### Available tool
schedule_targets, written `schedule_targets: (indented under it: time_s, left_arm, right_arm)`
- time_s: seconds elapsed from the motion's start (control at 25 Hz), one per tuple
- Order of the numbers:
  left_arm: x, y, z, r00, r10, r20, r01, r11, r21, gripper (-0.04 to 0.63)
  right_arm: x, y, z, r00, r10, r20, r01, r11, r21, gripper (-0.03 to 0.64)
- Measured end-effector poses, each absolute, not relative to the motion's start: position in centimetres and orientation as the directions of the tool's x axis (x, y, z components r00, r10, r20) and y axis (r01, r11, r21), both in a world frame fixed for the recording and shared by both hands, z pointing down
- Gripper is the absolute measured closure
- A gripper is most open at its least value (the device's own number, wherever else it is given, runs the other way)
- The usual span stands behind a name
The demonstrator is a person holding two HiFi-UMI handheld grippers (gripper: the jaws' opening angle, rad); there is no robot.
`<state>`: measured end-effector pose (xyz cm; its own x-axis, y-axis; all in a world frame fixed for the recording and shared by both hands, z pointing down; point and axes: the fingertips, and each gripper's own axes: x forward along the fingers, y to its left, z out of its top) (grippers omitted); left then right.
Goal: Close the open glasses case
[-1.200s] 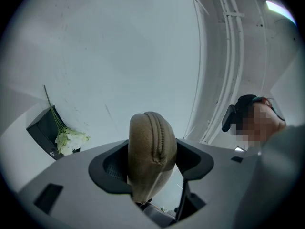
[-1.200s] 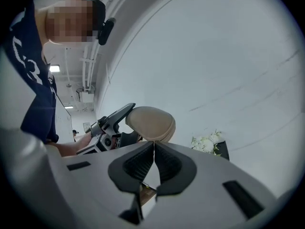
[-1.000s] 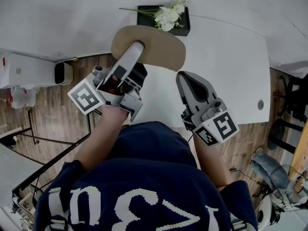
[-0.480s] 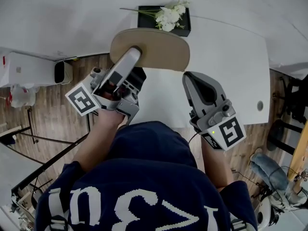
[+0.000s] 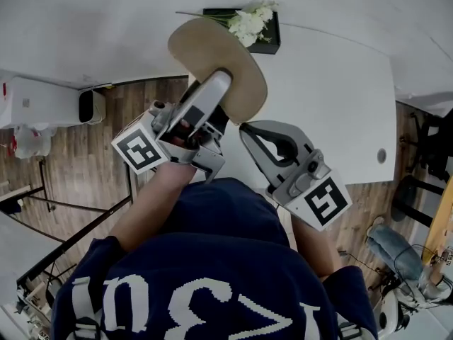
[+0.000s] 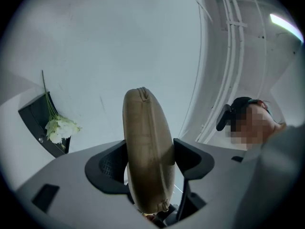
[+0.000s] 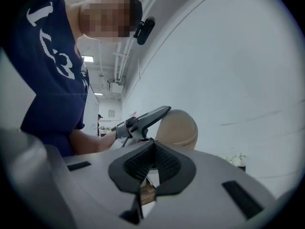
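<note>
Rotation is the news: the tan glasses case [image 5: 212, 59], which a moment ago lay broadside across the top of the head view, now slants from 11 o'clock down to 5 o'clock. It is clamped edge-on in the left gripper [image 5: 221, 83] and held up off the white table [image 5: 333, 98]. The right gripper [image 5: 244, 128], its jaws pressed together on nothing, has swung in from 4 o'clock. It now points toward 10 o'clock, with its tip near the case's lower end.

In the left gripper view the two shells meet along the seam facing us, so we judge the case closed or nearly so. We cannot tell whether it has latched, and the right gripper looks placed to give a final squeeze.

A black box of white flowers [image 5: 244, 23] sits at 12 o'clock, well apart. Nothing lies between the right gripper and the case. Only the left gripper's own finger crosses the case's face, which limits where we could press.
</note>
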<state>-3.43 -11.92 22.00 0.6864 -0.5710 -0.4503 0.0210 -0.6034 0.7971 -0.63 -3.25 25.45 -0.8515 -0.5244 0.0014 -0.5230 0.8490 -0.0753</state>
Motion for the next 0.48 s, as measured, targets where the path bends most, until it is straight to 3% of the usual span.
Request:
schedule_targets:
  time_s: [0.12,0.32,0.48]
  left_arm:
    - [-2.7,-12.0,22.3,0.712,-0.542,-0.447,0.065,-0.583,0.81,0.307]
    - [-1.3,-11.5,23.6,0.769,-0.502,-0.396,0.034,-0.586,0.809,0.296]
    - [0.0,-10.9,24.8,0.811,-0.45,-0.375,0.098,-0.526,0.845,0.293]
  right_arm:
    - [-1.0,-2.9,25.9,-0.857,-0.514,0.022,-0.515,0.855,-0.064,0.594]
    - [-1.1,-2.4,25.6,-0.873,-0.487,0.034,-0.488,0.873,-0.014,0.594]
    - [-1.6,-1.4,26.4,-0.9,-0.426,0.089,-0.424,0.905,0.035,0.595]
